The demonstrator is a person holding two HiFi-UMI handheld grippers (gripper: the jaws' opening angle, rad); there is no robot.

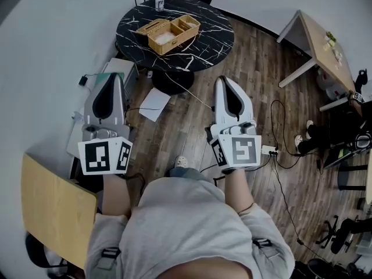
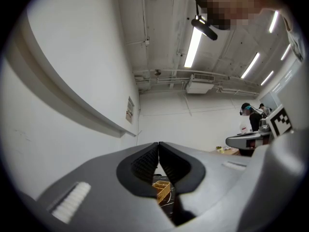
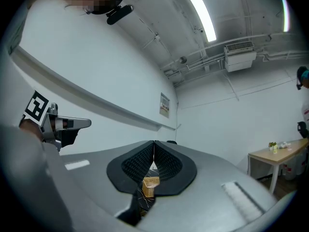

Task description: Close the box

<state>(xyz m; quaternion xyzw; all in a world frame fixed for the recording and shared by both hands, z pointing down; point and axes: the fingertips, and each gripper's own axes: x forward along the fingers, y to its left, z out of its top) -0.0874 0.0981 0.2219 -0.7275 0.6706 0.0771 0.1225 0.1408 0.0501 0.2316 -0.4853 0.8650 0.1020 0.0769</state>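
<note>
A person [image 1: 180, 225] in a grey top stands on a wood-plank floor [image 1: 192, 127] with a two-fingered tool in each hand, both pointing toward 12 o'clock at a round, black marble-patterned counter [image 1: 203, 39]. On that counter sits the wooden box [image 1: 168, 32], open, its compartments showing and its lid [image 1: 152, 26] swung out on the 10 o'clock side. A clear bottle [image 1: 159, 0] stands at the counter's 12 o'clock edge. The left gripper [image 1: 113, 77] is held at 9 o'clock from the person's body and the right gripper [image 1: 224, 79] at 3 o'clock, side by side and well apart from the box. In the left gripper view, the left gripper's [image 2: 158, 144] ribbed black fingers [image 2: 145, 163] are clenched tip to tip with nothing between them, and the box [image 2: 161, 190] shows far off through the gap below the tips. The right gripper view shows the same: the right gripper [image 3: 153, 142] has its fingers [image 3: 140, 161] clenched on nothing, with the box [image 3: 150, 185] visible beyond them. Sheets of paper [image 1: 155, 103] lie on the floor at the counter's 6 o'clock, cables [image 1: 279, 150] trail at 3 o'clock, and a pale wooden desk [image 1: 325, 45] stands at 2 o'clock.
</note>
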